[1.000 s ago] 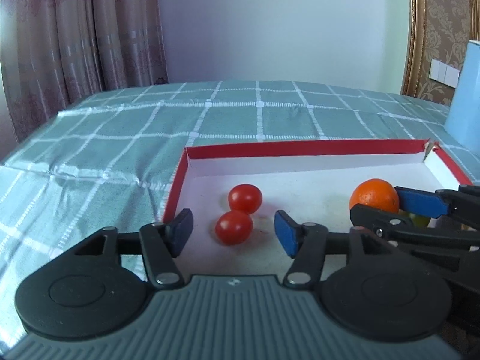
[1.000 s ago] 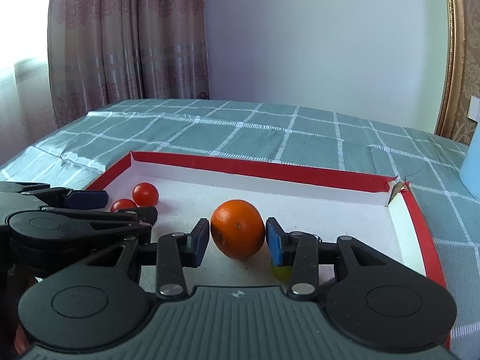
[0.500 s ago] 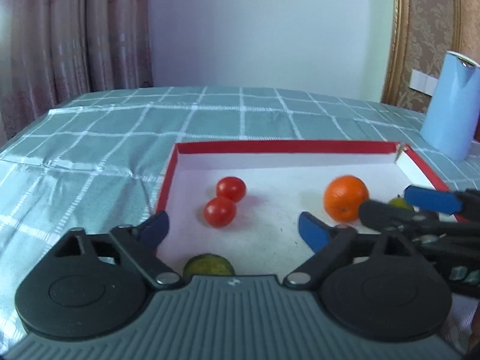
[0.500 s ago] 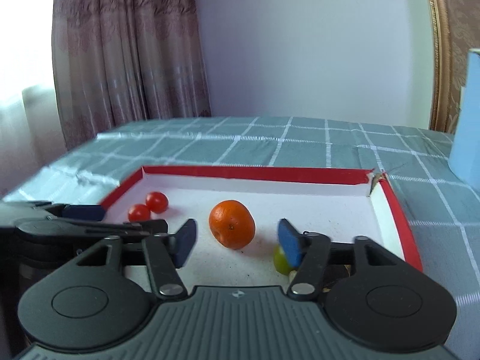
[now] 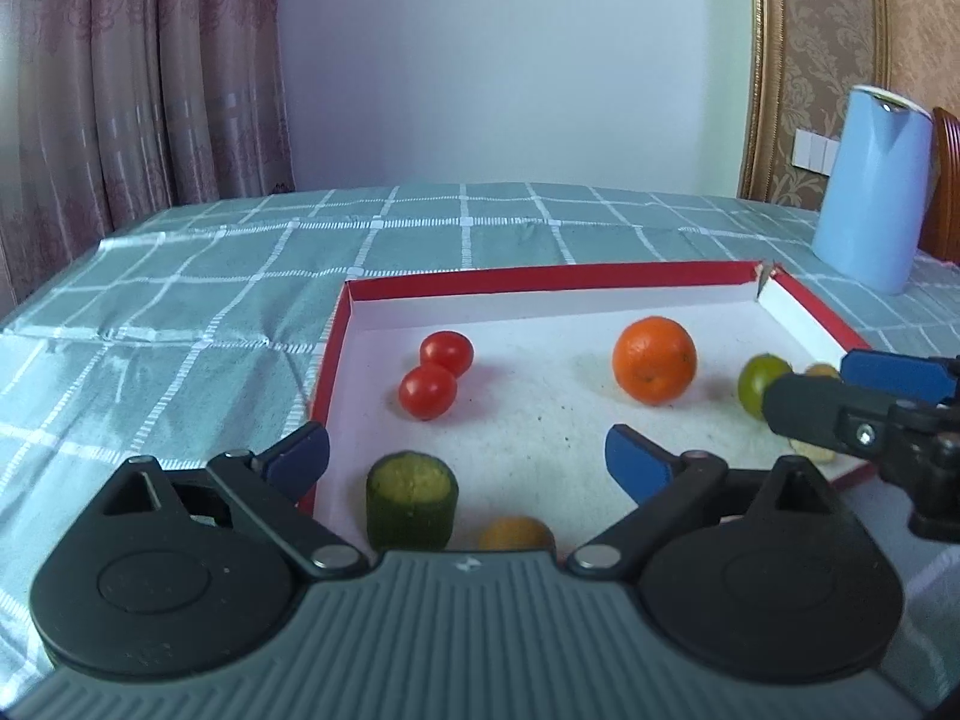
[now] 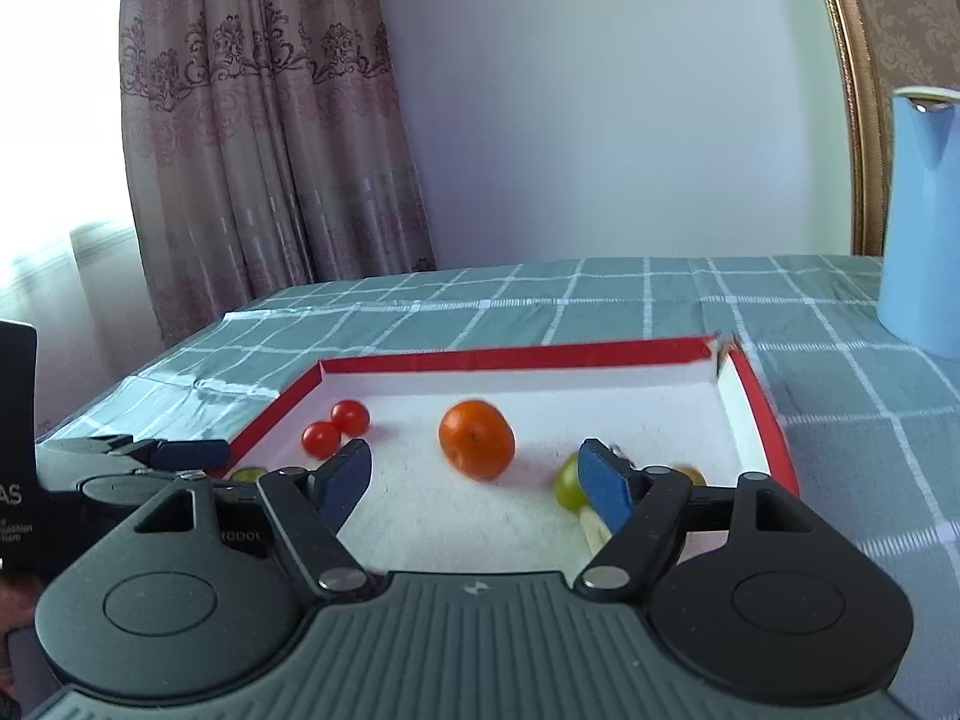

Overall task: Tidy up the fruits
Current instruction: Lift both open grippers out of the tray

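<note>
I am holding my left claw (image 5: 467, 457) wide apart over the near left part of the red-rimmed tray (image 5: 540, 277), gripping nothing, and my right claw (image 6: 474, 473) is also spread wide and carrying nothing above the tray's near edge. The tray is sitting on the tabletop (image 5: 180, 300) under a green checked cloth, and I am taking it as my landmark. Inside it, the orange (image 5: 654, 360) is lying right of the middle, apart from the other fruit. Two red tomatoes (image 5: 437, 374) are touching each other near the tray's left wall. A green cylinder-shaped piece (image 5: 411, 499) is standing upright close to the near left corner, between my left fingers in the view, and a small orange-yellow fruit (image 5: 515, 534) is peeking out just beside it at the near edge. A round green fruit (image 5: 761, 383) is resting near the right wall, partly hidden behind my right claw's finger; from the right wrist view it is sitting just left of my right fingertip (image 6: 603, 492). A light blue jug (image 5: 873, 189) is standing on the cloth beyond the tray's far right corner.
</note>
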The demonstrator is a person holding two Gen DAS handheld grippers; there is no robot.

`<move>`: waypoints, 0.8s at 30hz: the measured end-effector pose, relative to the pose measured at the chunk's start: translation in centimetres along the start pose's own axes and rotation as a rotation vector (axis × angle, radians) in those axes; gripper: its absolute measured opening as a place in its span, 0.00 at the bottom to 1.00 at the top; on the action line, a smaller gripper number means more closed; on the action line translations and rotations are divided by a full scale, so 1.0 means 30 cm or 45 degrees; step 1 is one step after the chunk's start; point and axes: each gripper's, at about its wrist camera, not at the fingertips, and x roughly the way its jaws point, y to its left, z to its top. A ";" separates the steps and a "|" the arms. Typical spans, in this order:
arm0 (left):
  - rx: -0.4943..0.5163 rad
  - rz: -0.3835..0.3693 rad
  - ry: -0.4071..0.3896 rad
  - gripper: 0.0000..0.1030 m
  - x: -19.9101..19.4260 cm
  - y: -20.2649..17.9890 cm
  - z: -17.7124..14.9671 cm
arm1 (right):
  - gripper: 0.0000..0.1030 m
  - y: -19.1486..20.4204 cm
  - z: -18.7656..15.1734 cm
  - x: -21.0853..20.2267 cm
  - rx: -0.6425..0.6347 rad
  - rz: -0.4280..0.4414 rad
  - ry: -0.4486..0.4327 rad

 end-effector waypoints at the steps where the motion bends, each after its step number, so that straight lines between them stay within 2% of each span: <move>1: 0.006 -0.001 -0.002 0.97 -0.005 -0.002 -0.005 | 0.74 -0.002 -0.007 -0.012 0.005 0.011 -0.003; 7: -0.001 -0.018 -0.006 0.97 -0.016 0.004 -0.016 | 0.75 -0.005 -0.043 -0.072 0.006 0.015 -0.030; 13: -0.032 -0.065 -0.029 0.97 -0.074 0.022 -0.045 | 0.76 -0.012 -0.073 -0.069 0.011 0.043 0.061; 20: -0.001 -0.054 -0.086 1.00 -0.156 0.014 -0.101 | 0.80 0.049 -0.099 -0.063 -0.089 0.052 0.082; 24: -0.084 -0.104 -0.059 1.00 -0.169 0.056 -0.117 | 0.80 0.068 -0.117 -0.096 -0.100 0.074 0.057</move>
